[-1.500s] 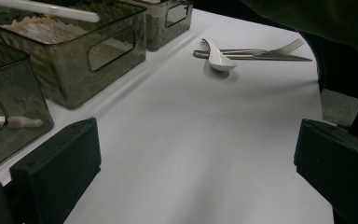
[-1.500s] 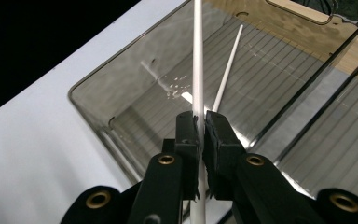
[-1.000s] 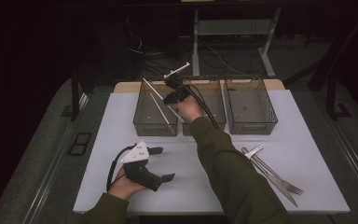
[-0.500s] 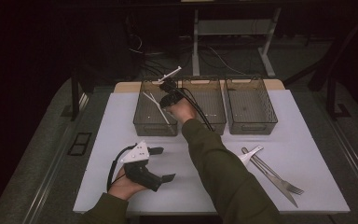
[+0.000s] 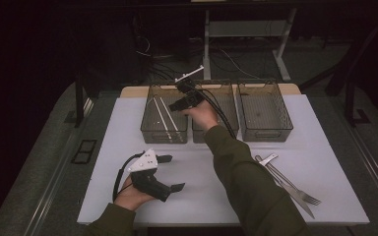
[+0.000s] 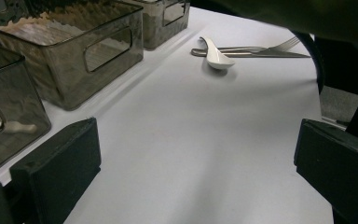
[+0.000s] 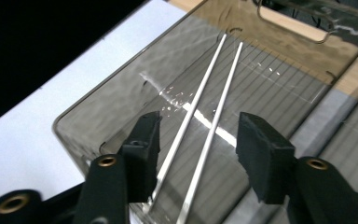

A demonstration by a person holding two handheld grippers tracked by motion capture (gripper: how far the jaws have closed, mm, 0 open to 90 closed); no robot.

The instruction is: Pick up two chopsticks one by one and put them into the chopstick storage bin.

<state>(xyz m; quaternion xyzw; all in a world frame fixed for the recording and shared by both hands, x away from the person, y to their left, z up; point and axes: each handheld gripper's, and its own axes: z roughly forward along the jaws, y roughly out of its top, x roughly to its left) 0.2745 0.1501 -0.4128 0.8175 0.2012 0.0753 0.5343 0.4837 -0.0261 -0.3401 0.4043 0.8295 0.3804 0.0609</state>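
Chopsticks, two thin silver ones, are lying side by side on the floor of the left bin, the leftmost of three smoky clear bins along the far edge of the white table; largest first from there. Middle bin is sitting just right of the left bin, right bin just beyond that. Right gripper is hanging above the left bin, jaws half parted and just been opening, chopsticks showing below the gap, pads not touching them. Left gripper is resting on the table well in front of the left bin, jaws standing wide with nothing between. Knife, fork and a white spoon are lying together far right and in front of the left bin, near the table's front edge.
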